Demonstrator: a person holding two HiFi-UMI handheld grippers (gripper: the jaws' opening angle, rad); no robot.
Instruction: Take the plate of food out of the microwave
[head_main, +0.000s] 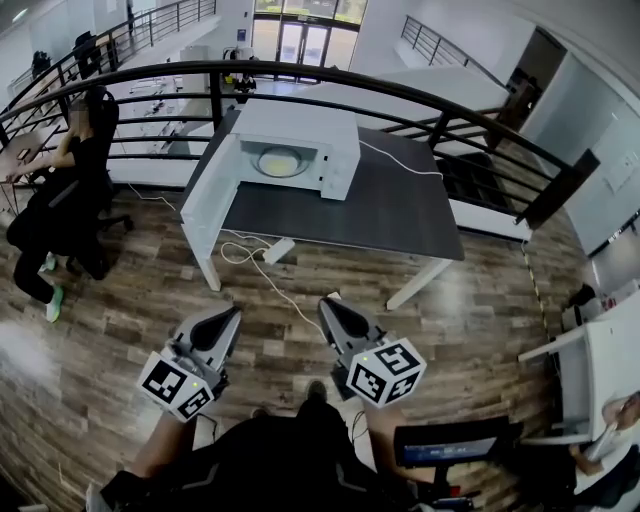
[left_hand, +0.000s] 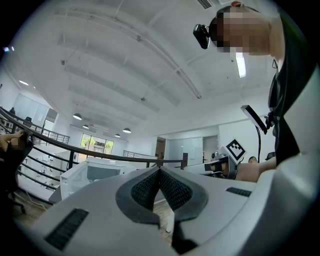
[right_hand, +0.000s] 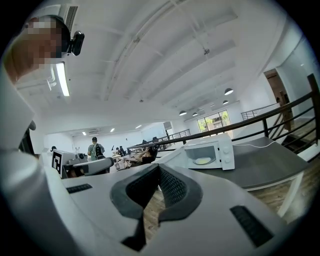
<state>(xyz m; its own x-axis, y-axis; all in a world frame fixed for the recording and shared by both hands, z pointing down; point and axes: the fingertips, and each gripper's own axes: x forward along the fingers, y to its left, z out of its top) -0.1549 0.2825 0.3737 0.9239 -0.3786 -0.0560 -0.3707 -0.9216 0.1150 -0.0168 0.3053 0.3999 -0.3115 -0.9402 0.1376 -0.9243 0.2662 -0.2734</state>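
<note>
White microwave (head_main: 300, 150) on the grey table (head_main: 390, 215), with its door (head_main: 208, 205) swung open. The plate of food (head_main: 279, 162) sits inside the microwave's cavity. Left gripper (head_main: 234, 314) and right gripper (head_main: 326, 304) are side by side, well short of the microwave and above the wooden floor (head_main: 480, 330). Each has its jaws closed tip to tip, with nothing held.

Closed tool (right_hand: 159, 167), plate (right_hand: 202, 160) inside microwave (right_hand: 212, 152)
</note>
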